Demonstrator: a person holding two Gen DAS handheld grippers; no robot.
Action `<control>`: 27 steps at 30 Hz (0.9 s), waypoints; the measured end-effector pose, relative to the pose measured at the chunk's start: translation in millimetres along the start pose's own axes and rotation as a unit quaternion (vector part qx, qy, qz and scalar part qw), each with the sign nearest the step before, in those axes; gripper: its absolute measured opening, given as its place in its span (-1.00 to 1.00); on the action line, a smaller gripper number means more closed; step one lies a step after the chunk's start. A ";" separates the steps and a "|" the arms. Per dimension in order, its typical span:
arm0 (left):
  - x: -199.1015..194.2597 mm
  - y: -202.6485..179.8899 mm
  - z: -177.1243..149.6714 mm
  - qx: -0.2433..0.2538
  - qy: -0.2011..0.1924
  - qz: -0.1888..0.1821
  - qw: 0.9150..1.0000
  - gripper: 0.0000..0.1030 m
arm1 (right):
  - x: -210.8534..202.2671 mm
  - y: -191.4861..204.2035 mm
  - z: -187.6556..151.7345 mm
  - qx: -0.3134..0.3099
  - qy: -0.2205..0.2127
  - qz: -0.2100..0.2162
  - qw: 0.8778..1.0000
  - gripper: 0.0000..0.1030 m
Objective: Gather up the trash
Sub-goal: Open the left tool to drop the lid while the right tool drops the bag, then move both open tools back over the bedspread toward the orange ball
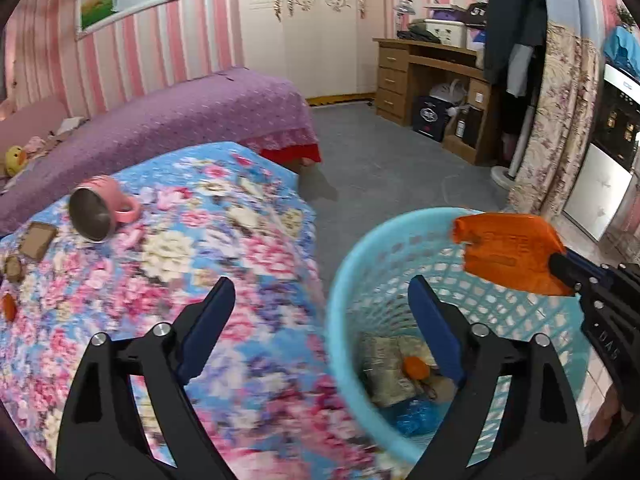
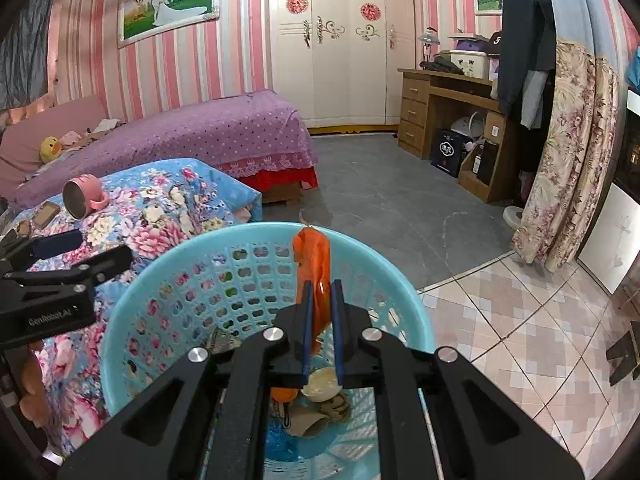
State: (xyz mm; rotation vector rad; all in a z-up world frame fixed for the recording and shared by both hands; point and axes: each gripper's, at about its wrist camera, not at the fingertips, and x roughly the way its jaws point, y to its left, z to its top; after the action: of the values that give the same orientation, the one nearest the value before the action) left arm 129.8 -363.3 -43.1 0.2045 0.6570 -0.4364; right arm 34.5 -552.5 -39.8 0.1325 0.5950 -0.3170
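left claw [image 1: 320, 312]: black frame; blue pads; silver screws | right claw [image 2: 320, 292]: same

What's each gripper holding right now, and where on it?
The right gripper pinches an orange wrapper by its lower end, above the blue basket. The left gripper is open, holding nothing.

On the black body of my left tongs [image 2: 52, 256], seen from the right wrist view, I can read "GenRobot.AI" in small white letters. In the left wrist view, the right tongs [image 1: 560, 276] carry pale letters that look like "DAS". The dark cap [image 2: 494, 42] on the desk [image 2: 444, 80] shows a white "J". The box's [image 2: 448, 152] label is too small to read.
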 end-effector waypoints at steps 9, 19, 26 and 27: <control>-19.8 40.6 -5.6 -0.013 -0.011 0.042 0.999 0.75 | 2.4 29.0 5.5 -0.015 -0.009 -0.015 1.000 -0.15; -54.7 106.3 -8.8 -0.042 -0.030 0.072 0.996 0.85 | 2.3 66.8 14.7 -0.006 -0.031 -0.039 0.999 0.82; -80.3 168.2 -7.9 -0.069 -0.045 0.105 0.991 0.88 | 7.6 109.2 24.8 -0.005 -0.030 -0.026 0.999 0.91; -83.6 177.3 -8.2 -0.072 -0.048 0.113 0.990 0.88 | 8.5 113.3 25.9 -0.002 -0.029 -0.021 0.999 0.91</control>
State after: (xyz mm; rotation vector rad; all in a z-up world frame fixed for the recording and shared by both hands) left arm 146.7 -175.6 11.4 0.1182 0.5605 -0.1795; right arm 92.3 -453.3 -19.8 0.1065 0.5418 -0.3589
